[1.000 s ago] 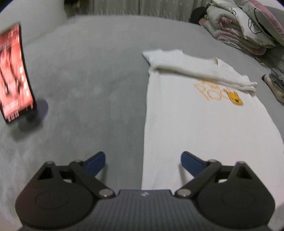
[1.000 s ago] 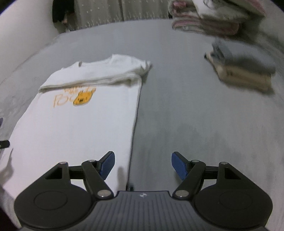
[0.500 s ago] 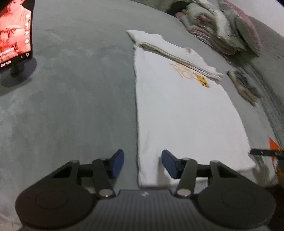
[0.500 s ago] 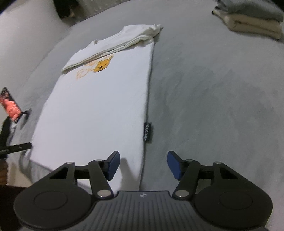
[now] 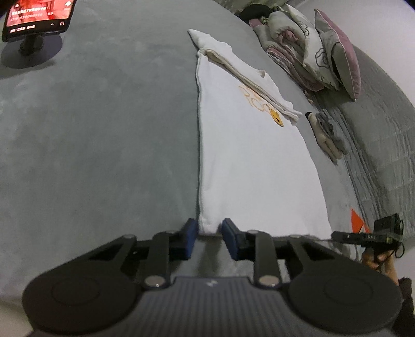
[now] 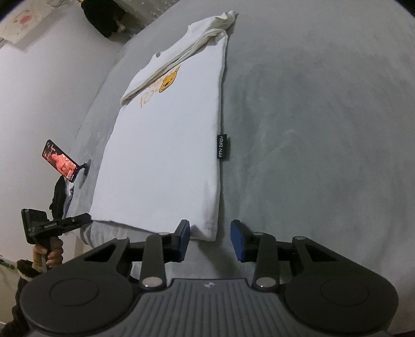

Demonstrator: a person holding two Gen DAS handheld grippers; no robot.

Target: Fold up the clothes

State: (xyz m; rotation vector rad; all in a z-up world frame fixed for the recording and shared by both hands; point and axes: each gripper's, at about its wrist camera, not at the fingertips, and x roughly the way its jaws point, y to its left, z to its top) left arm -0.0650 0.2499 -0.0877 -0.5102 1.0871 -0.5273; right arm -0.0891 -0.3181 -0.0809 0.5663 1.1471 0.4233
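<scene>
Lying flat along the grey bed [image 5: 98, 134], sleeves already folded in, white T-shirt [image 5: 249, 160] with hem at the near edge. Closing on its two hem corners, left gripper [image 5: 209, 234] and right gripper [image 6: 210, 237], cloth between the jaws but not yet pinched. Probably next: clamp both corners, then lift and carry the hem toward the collar.

White t-shirt [image 5: 249, 155] with orange print, grey bedcover [image 5: 103, 129], blue-padded black tools

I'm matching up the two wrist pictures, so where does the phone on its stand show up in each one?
Left wrist: phone on its stand, top left corner, far left of the white T-shirt.
Right wrist: phone, left edge at mid-height, beside the shirt's left side.
Shared landmark: the shirt's yellow bear print.
</scene>
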